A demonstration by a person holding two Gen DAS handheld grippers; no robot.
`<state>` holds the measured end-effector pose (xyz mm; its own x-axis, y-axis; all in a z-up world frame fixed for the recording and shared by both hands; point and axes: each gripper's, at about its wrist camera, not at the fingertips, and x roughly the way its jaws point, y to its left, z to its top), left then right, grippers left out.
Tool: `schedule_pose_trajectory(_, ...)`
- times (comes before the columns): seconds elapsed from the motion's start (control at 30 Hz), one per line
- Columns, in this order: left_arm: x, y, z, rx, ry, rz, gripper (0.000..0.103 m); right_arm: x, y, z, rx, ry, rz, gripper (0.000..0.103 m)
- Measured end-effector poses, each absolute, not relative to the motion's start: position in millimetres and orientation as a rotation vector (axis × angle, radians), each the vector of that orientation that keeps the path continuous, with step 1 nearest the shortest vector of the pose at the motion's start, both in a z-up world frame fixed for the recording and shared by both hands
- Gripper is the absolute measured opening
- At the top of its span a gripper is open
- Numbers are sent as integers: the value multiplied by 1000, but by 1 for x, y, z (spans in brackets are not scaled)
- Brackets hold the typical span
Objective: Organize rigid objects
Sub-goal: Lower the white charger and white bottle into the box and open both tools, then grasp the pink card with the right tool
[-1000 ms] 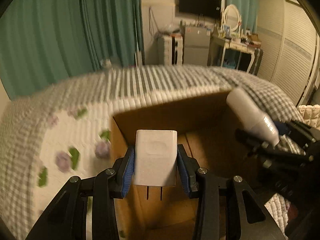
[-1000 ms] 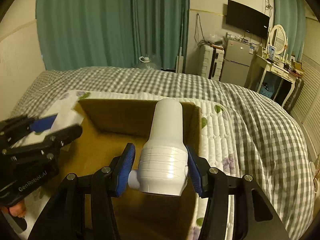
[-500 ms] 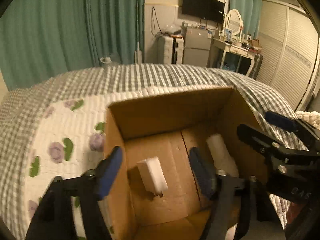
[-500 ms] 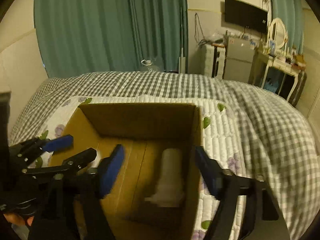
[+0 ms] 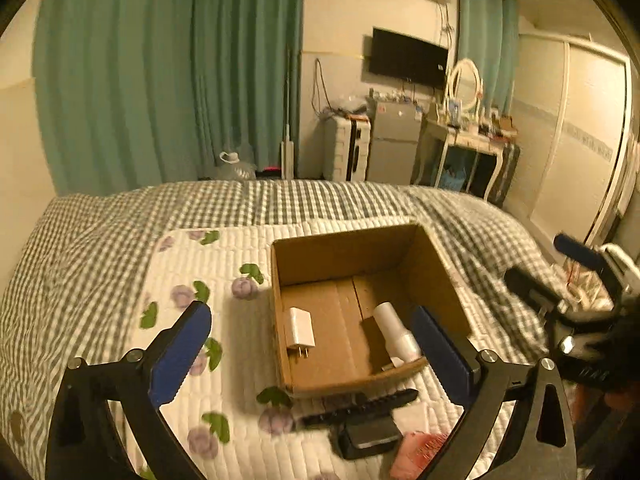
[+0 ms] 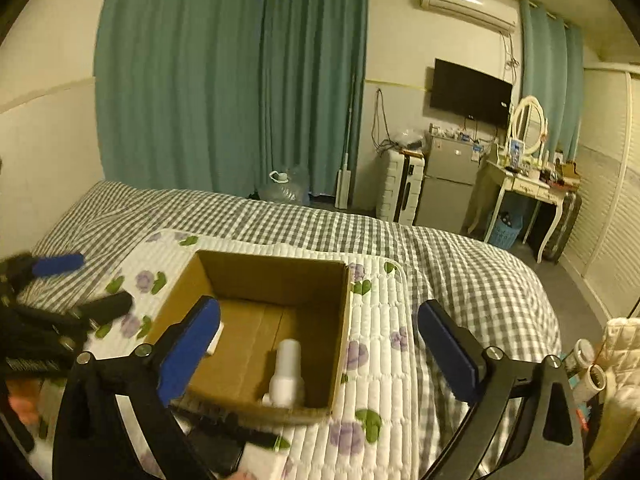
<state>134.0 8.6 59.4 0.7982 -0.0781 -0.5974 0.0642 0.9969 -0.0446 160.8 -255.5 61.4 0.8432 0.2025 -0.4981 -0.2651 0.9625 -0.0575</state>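
1. Charger [image 5: 301, 330] and white bottle [image 5: 396, 334] are seen lying in the cardboard box [image 5: 344, 240] on the bed's quilted mat [image 5: 224, 264].
2. Both are judged light, stiff and smooth; flat sides or mid-body would be gripped.
3. Left gripper [image 5: 312, 354] and right gripper [image 6: 320, 350] are held wide apart, empty.

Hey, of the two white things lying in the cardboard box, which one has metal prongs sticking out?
The flat, square white charger on the box's left side; two prongs point toward the camera. The other, a round white bottle, lies on the right.
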Motion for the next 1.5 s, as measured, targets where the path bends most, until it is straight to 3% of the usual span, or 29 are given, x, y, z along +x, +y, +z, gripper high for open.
schedule_pose_trajectory(0.23,84,1,51,55,615,-60,103,103,-235,47,-219,517,298,103)
schedule_pose_trajectory(0.7,65,11,-95,86,840,35,103,66,-220,-104,-330,790,337,103)
schedule_pose_trajectory(0.9,62,22,-114,68,889,56,103,59,-202,-131,-476,777,389,102)
schedule_pose_trajectory(0.97,61,25,-113,59,889,55,103,57,-196,-136,-536,765,399,95)
schedule_pose_trajectory(1.03,59,24,-112,60,884,50,103,60,-195,-144,-575,794,391,74)
schedule_pose_trajectory(1.3,57,20,-107,89,887,32,103,58,-183,-155,-691,794,417,68)
schedule_pose_trajectory(1.47,56,20,-105,91,884,26,103,59,-180,-144,-673,790,437,26)
schedule_pose_trajectory(1.5,57,19,-105,88,884,24,103,61,-183,-139,-645,791,438,23)
